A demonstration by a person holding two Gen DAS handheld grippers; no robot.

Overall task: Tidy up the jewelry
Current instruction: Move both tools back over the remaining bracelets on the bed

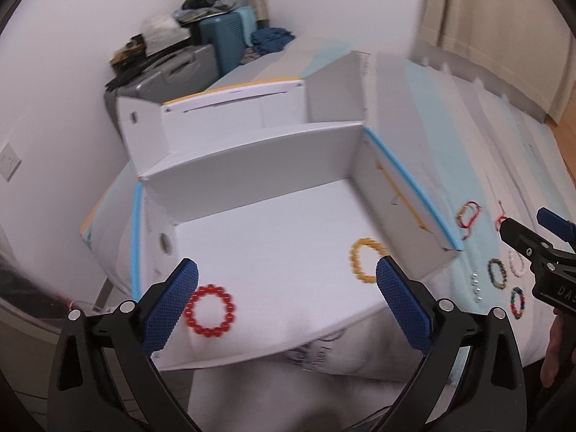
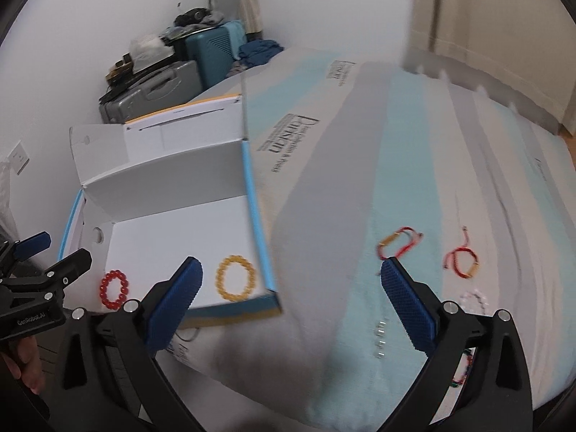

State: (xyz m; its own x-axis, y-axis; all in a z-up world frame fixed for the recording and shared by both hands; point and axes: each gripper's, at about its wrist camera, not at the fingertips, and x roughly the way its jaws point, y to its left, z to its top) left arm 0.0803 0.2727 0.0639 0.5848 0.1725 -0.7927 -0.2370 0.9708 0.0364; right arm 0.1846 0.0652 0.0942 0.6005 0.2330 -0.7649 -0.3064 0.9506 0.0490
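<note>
Nearest to us, we are holding the left gripper (image 1: 287, 282) with its blue-padded fingers (image 1: 403, 300) spread wide and nothing between them; our right gripper (image 2: 291, 284) is likewise released and empty, its blue fingers (image 2: 408, 302) hanging over the bedding.

Working down from the largest thing, we are looking over a bed covered in a grey, pale-blue and white striped sheet (image 2: 360, 151). On it is sitting a white cardboard box with light-blue edges and its lid flaps folded open (image 1: 252, 165). Behind the bed, grey and teal suitcases piled with clutter (image 1: 187, 61) are standing against the wall.

Inside the box, a red round-bead bracelet (image 1: 210, 311) is lying on the floor near the front-left corner, and a yellow-amber bead bracelet (image 1: 365, 259) is lying near the right wall, well apart from the red one.

On the sheet to the right of the box, the remaining jewelry is lying loose: a red-and-gold cord bracelet (image 2: 397, 243), a second red cord bracelet with a gold bar (image 2: 462, 261), a dark beaded bracelet (image 1: 498, 273), a multicoloured bead bracelet (image 1: 517, 303), a white bead bracelet (image 1: 516, 264), and a short row of small silver beads (image 2: 380, 338).
</note>
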